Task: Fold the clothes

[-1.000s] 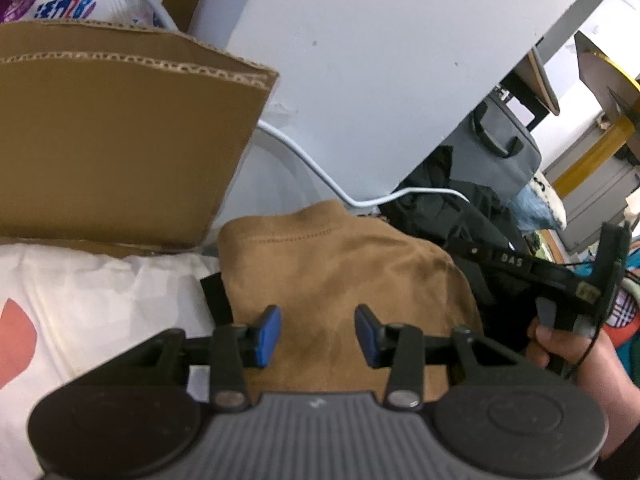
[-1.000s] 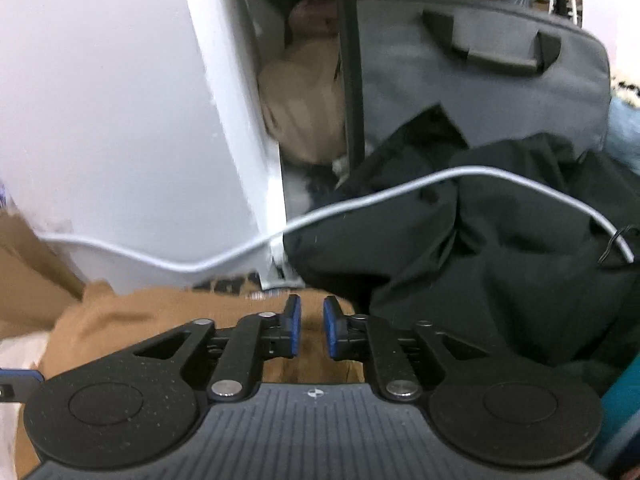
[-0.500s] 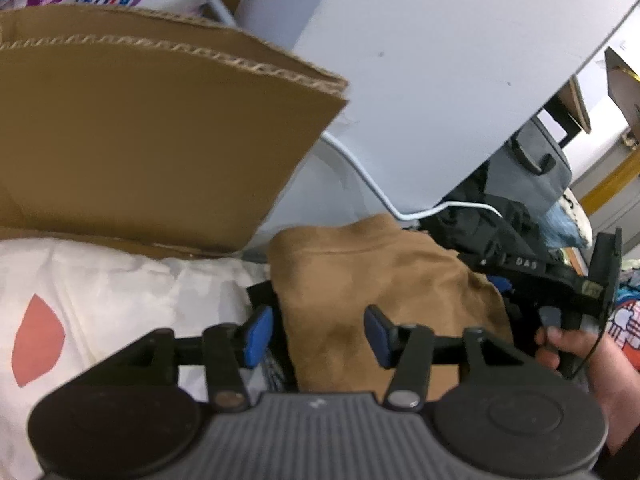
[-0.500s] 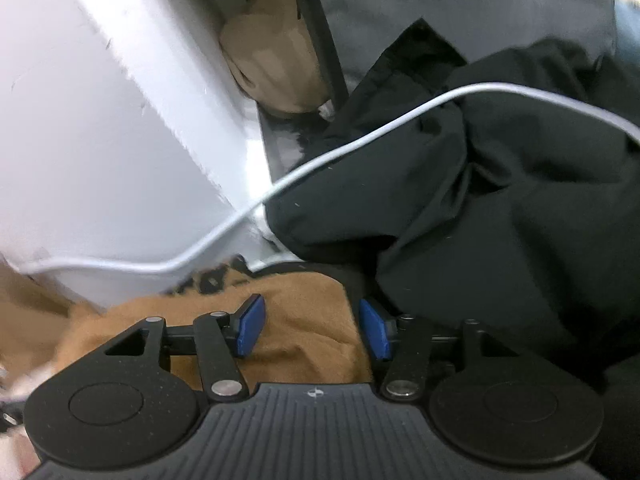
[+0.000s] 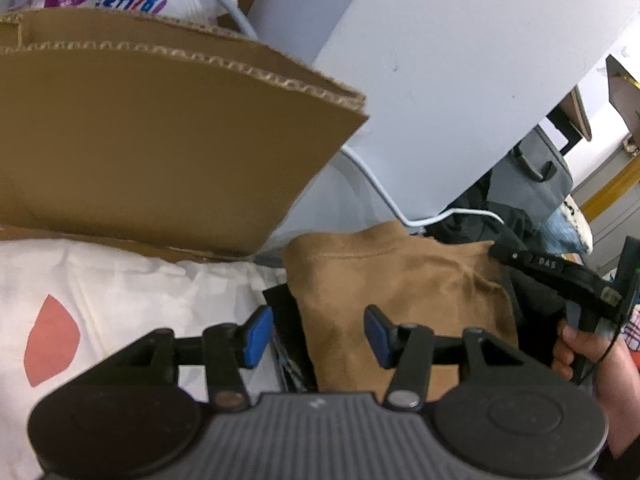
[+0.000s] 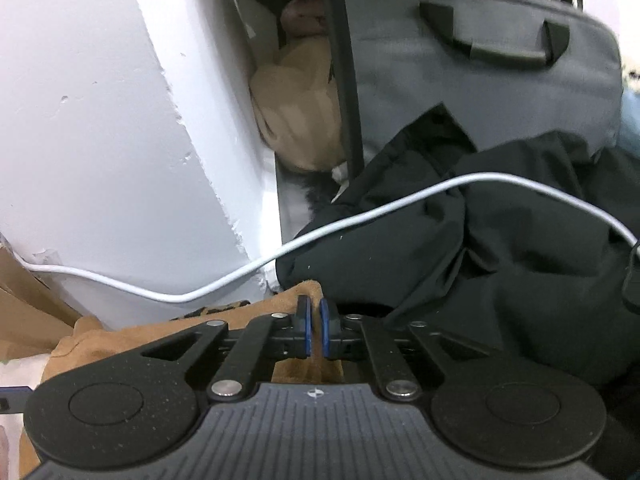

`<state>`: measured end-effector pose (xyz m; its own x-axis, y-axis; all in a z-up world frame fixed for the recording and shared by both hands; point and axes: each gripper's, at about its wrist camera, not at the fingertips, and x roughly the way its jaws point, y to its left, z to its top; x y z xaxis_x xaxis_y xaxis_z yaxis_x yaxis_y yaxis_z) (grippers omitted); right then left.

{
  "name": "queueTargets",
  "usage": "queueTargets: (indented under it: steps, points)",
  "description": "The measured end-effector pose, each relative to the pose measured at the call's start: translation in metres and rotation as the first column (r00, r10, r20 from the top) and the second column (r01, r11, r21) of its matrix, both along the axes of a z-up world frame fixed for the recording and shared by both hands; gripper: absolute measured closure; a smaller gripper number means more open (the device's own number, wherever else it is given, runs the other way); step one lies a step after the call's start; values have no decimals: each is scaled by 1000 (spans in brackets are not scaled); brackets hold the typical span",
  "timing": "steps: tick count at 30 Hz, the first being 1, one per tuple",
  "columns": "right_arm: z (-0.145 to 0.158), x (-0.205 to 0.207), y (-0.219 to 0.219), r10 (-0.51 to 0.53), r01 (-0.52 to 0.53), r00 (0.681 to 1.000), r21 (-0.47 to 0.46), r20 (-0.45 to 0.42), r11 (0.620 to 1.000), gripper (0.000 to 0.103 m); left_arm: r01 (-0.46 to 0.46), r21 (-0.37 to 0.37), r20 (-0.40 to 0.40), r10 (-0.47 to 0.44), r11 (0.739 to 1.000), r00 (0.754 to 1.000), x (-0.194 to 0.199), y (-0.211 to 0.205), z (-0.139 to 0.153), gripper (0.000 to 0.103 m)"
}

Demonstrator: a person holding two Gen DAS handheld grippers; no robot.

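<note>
Jaws of the right gripper [image 6: 314, 330] pinch the tan garment's [image 6: 298, 296] corner.

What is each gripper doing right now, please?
Left gripper: open, holding nothing, above the brown garment.
Right gripper: just closed, its fingers pinching the brown garment's edge.

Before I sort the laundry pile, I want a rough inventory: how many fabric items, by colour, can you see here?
Brown garment: 1
Black garment: 1
Grey bag: 1
Beige bundle, too tucked away to identify: 1
White patterned bedding: 1
Total: 5
</note>
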<state>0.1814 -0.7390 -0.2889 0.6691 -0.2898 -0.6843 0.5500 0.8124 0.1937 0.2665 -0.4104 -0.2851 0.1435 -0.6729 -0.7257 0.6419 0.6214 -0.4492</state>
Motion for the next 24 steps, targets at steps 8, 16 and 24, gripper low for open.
queueTargets:
  steps: [8, 16, 24]
  points:
    - [28, -23, 29, 33, -27, 998, -86, 60, 996, 71, 16, 7, 101, -16, 1000, 995, -27, 4, 22, 48]
    - [1, -48, 63, 86, -88, 996, -96, -29, 992, 71, 65, -19, 95, -63, 998, 994, -57, 8, 25, 49]
    - [-20, -50, 52, 23, -28, 997, -63, -78, 998, 89, 111, 0, 79, -111, 994, 991, -76, 14, 9, 54]
